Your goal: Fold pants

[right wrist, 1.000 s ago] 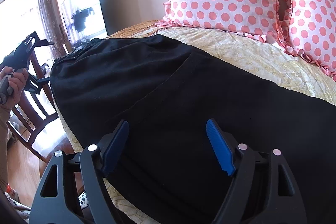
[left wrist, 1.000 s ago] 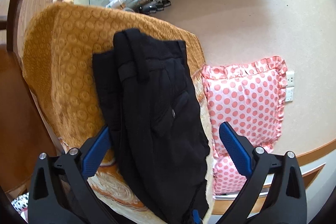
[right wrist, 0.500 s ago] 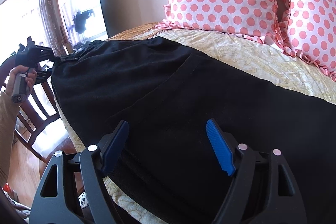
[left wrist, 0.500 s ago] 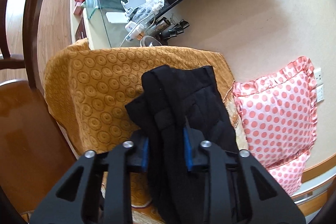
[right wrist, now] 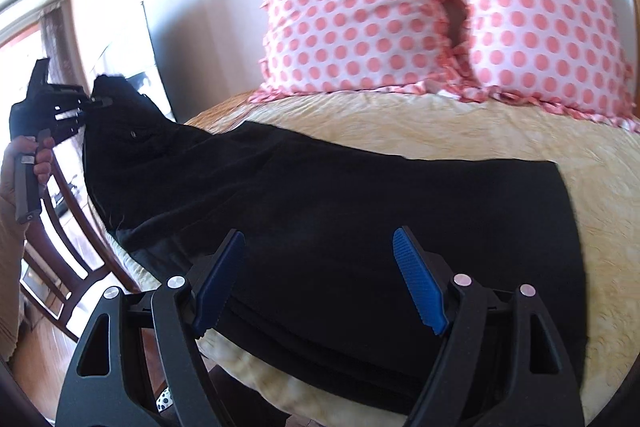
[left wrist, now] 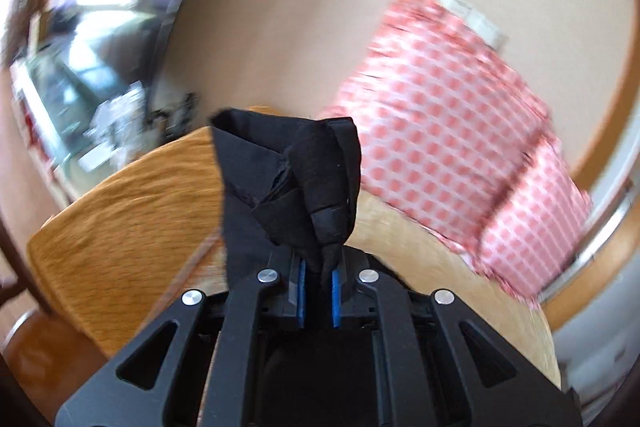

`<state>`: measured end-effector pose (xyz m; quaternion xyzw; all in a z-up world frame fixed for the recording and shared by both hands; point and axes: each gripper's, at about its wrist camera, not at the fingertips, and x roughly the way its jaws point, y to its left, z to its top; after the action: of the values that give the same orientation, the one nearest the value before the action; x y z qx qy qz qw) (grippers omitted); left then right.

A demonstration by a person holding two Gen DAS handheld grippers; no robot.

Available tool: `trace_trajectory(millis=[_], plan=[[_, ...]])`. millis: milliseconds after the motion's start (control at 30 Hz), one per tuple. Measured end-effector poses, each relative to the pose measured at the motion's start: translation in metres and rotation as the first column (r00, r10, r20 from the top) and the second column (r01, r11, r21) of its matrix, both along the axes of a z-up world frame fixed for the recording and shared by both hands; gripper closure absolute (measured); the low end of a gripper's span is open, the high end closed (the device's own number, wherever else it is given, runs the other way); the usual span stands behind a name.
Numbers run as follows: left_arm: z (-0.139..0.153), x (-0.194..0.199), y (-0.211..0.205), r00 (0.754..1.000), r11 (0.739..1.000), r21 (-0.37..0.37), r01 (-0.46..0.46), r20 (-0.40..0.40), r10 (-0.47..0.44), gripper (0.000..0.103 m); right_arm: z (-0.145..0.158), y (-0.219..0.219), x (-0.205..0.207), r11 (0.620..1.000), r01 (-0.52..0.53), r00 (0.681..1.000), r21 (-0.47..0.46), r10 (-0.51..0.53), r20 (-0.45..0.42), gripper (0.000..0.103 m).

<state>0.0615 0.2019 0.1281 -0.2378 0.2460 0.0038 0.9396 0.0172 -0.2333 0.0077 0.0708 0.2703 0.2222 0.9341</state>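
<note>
Left wrist view: the left hand-held gripper [left wrist: 319, 281] is clamped on a bunched end of the black pants [right wrist: 360, 203], lifted off the cream bed [right wrist: 460, 131]. The right hand-held gripper [right wrist: 320, 283] hovers, jaws apart, over the soft, flat legs.

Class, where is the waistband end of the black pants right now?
In the right wrist view, far left: pinched in the left tongs, lifted off the bed.

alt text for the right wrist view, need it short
Black pants lie stretched across a cream bedspread, with the open right gripper above their near edge. At far left, the left gripper lifts one end of the pants off the bed. Two pink polka-dot pillows lean against the wall.
</note>
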Motion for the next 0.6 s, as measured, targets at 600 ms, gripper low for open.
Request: trace_trajectory(millis=[600], plan=[[-0.093, 0.026, -0.336, 0.661, 0.687, -0.073, 0.723, -0.218, -0.718, 0.095, -0.022, -0.139, -0.053, 0.932, 0.351, 0.936, 0.087, -0.346, -0.070, 0.023]])
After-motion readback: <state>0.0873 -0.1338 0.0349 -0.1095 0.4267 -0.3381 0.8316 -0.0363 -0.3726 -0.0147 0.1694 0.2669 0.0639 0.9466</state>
